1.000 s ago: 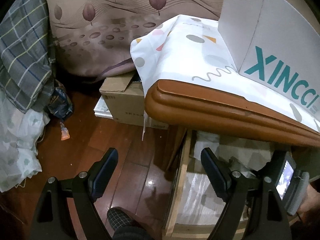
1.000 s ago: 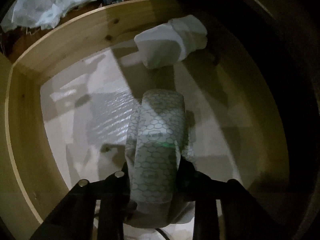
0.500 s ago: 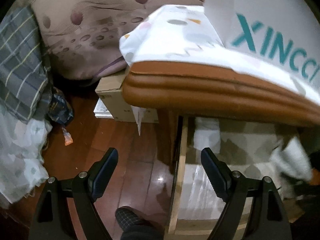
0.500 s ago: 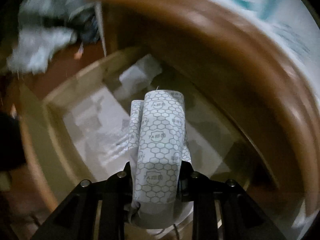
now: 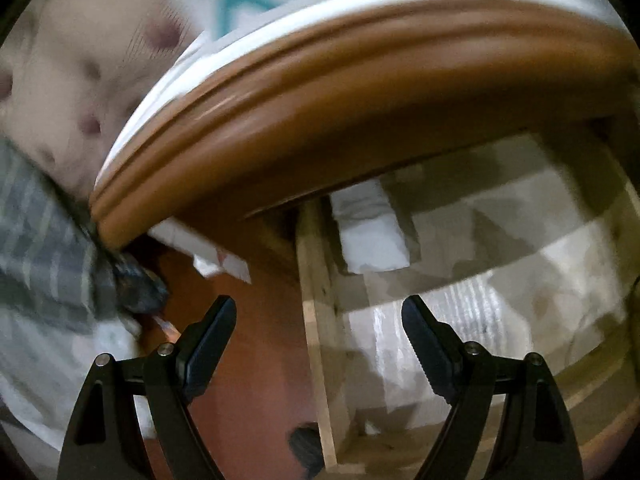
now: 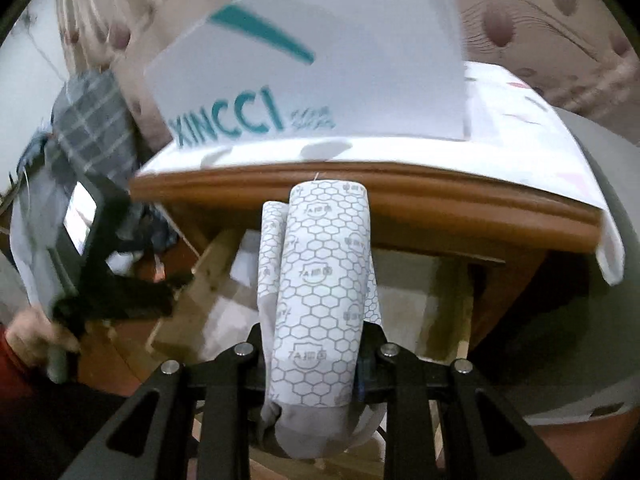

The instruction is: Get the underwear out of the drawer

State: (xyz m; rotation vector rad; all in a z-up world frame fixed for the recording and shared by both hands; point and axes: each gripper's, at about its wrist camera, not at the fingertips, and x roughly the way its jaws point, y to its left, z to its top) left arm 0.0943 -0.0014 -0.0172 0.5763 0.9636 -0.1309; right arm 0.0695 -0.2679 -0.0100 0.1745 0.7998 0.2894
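Note:
My right gripper (image 6: pixel 316 344) is shut on rolled white underwear with a grey hexagon print (image 6: pixel 320 280), held up in front of the brown tabletop edge (image 6: pixel 400 196), above the open wooden drawer (image 6: pixel 208 276). My left gripper (image 5: pixel 318 332) is open and empty, over the drawer's left wall (image 5: pixel 316 320). A folded white garment (image 5: pixel 370 236) lies at the back of the drawer, under the tabletop (image 5: pixel 320 92). The left gripper also shows at the left of the right wrist view (image 6: pixel 104 272).
A white box printed XINCCI (image 6: pixel 312 76) stands on a patterned cloth (image 6: pixel 520 132) on the tabletop. A plaid grey cloth (image 5: pixel 36 248) hangs at the left above the red-brown wooden floor (image 5: pixel 260 340). A spotted curtain (image 6: pixel 540 12) hangs behind.
My right gripper has lifted the hexagon-print underwear out of the drawer, up to the tabletop's edge. My left gripper has moved right and closer to the drawer, still open.

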